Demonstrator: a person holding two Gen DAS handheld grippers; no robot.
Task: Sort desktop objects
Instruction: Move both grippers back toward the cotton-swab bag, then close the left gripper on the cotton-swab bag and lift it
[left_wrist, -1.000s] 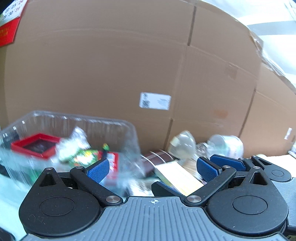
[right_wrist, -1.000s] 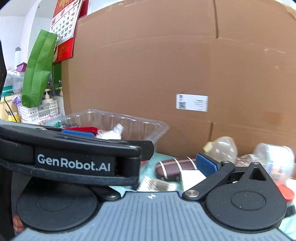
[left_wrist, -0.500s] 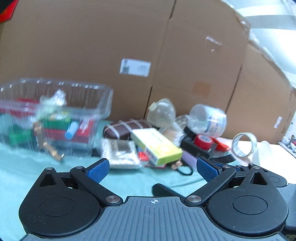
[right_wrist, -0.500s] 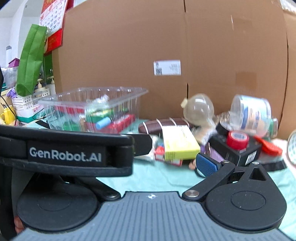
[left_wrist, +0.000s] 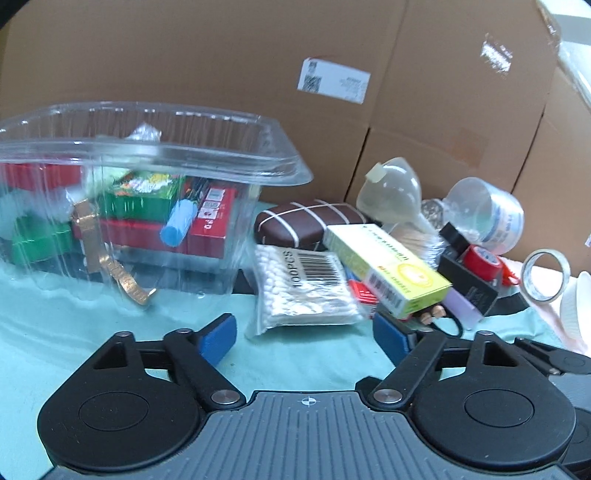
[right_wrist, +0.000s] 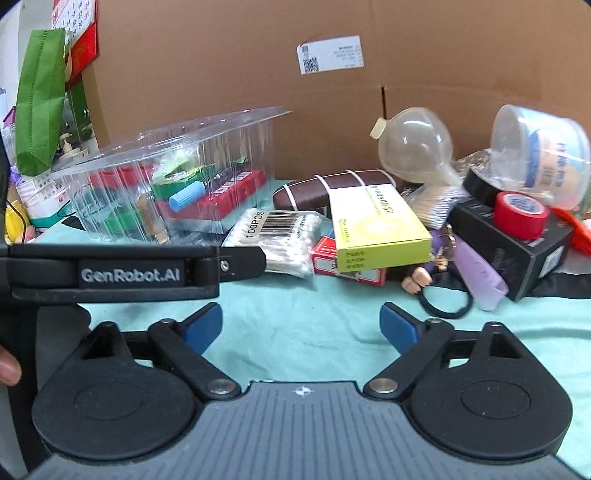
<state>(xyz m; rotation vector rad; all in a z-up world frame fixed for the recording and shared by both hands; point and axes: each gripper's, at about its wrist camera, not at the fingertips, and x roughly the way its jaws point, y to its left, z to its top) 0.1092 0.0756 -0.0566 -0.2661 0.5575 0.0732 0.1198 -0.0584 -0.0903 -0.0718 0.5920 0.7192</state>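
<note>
Sorting partway: clear plastic bin (left_wrist: 147, 177) at left part-filled; cotton swab pack (left_wrist: 303, 288), yellow-green box (left_wrist: 388, 269), red tape roll (right_wrist: 521, 214) remain at right; both grippers' jaws spread, empty.

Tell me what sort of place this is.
Probably a makeshift sorting desk in an office or storeroom: cardboard boxes form the backdrop, a wall calendar hangs at left, and stationery clutter surrounds a clear plastic bin.

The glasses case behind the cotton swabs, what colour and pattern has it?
Dark brown with thin white stripes; right wrist view shows it best.
</note>
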